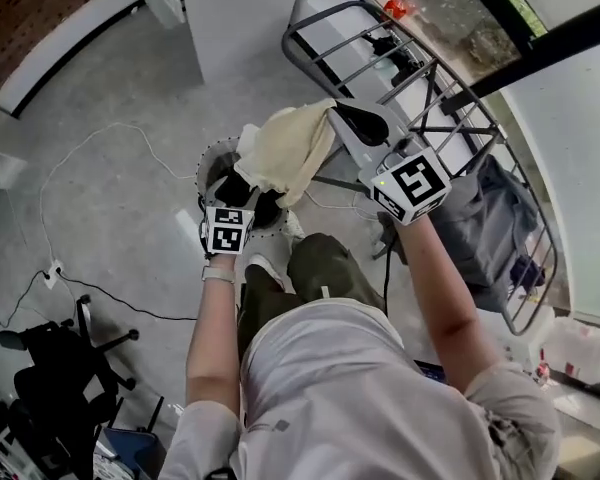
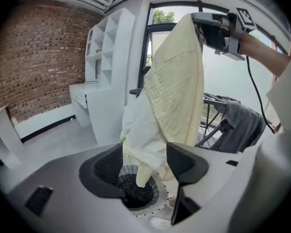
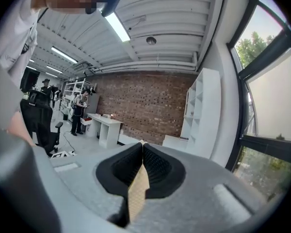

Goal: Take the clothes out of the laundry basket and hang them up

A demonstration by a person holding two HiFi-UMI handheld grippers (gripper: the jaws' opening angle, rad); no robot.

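My right gripper (image 1: 334,118) pinches the yellow cloth (image 1: 285,153) at the head view's centre, my left gripper (image 2: 145,171) gaping wide around its hanging end.

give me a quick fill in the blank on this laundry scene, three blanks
1. The right gripper is ___ on the top of the yellow cloth.
2. The left gripper has its jaws ___, with the cloth's lower end hanging loose between them.
3. A ___ garment hangs on the drying rack.

Missing words: shut; open; grey
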